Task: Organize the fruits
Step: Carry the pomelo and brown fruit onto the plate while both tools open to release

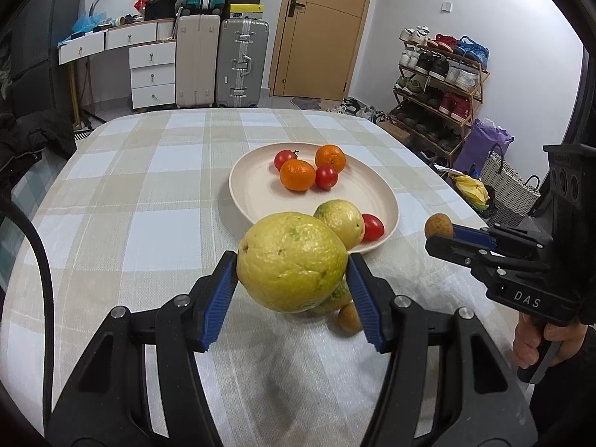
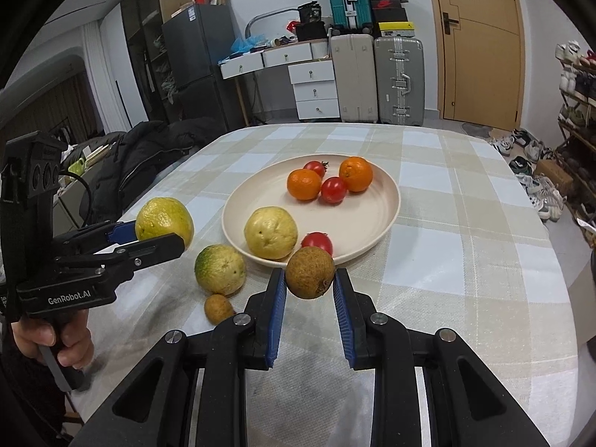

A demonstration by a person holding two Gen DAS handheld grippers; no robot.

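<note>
We clamp left tongs (image 1: 292, 279) on guava (image 1: 292, 266), right tongs (image 2: 310, 290) on longan (image 2: 310, 272) | both near plate (image 2: 387, 216), above counter (image 2: 465, 260) | risk: round longan slips from shallow tip grip.

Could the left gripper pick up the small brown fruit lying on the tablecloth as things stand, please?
Probably not yet: the left gripper is shut on a large guava, so its jaws are full. The small brown fruit lies close by, beside another guava.
</note>
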